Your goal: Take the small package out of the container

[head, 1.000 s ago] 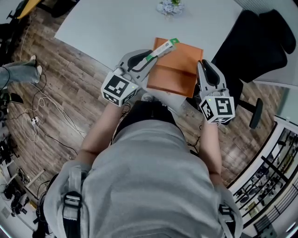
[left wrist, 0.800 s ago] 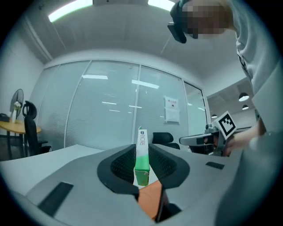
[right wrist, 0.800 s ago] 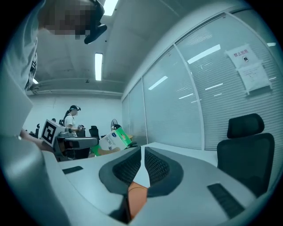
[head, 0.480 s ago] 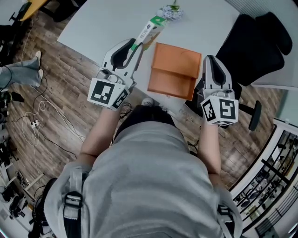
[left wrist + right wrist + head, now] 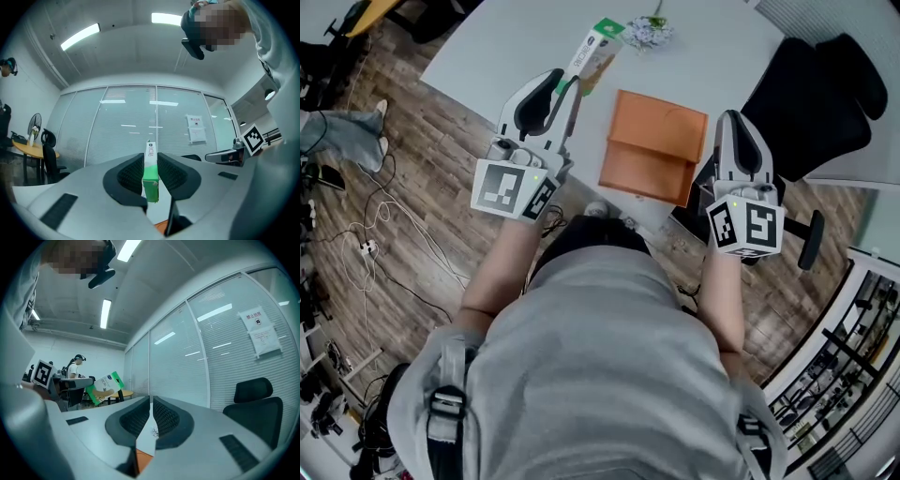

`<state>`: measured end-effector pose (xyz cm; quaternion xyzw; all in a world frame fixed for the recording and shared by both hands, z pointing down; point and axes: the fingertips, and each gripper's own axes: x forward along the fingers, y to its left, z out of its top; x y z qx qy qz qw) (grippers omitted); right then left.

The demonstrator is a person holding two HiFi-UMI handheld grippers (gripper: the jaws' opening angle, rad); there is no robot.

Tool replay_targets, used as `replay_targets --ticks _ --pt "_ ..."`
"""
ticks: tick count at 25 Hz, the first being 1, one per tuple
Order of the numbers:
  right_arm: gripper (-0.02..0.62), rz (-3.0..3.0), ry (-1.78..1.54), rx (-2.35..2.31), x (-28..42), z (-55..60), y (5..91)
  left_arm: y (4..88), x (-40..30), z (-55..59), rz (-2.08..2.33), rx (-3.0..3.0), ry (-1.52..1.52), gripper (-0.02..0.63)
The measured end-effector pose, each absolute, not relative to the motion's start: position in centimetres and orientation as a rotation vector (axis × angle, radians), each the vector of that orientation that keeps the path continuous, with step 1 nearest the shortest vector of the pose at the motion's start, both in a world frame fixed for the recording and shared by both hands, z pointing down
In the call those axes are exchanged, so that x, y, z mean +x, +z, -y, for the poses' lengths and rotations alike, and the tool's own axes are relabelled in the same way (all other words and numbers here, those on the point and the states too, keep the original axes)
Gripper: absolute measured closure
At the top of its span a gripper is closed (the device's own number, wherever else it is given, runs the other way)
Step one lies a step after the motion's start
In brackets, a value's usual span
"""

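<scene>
My left gripper [image 5: 570, 92] is shut on a small white-and-green package [image 5: 595, 52], held in the air over the white table [image 5: 502, 47], left of the orange container [image 5: 654, 145]. In the left gripper view the package [image 5: 150, 180] stands on edge, pinched between the two pads. The flat orange container lies on the table near its front edge. My right gripper [image 5: 732, 120] hovers by the container's right side, jaws shut with nothing held. In the right gripper view the shut jaws [image 5: 150, 412] point level, a bit of the orange container [image 5: 143, 458] shows below, and the package [image 5: 105, 385] shows at left.
A small bunch of pale flowers [image 5: 649, 33] sits at the table's far edge. A black office chair [image 5: 811, 84] stands right of the table. Cables [image 5: 380, 239] trail on the wooden floor at left. A glass partition wall [image 5: 140, 126] stands ahead.
My left gripper has carried the package from over the container up and away to the left. My right gripper has come off the container's right edge and risen.
</scene>
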<state>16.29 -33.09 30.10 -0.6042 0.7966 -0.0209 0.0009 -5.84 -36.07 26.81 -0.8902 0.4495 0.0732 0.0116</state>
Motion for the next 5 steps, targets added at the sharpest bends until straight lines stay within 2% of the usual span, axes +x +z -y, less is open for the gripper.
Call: replay_targets --ticks 5 --pt "0.538 -2.462 -0.060 -1.904 15.4 32.6 28.9 25.5 -7.2 35.9 -1.407 -2.763 0.251 0.509"
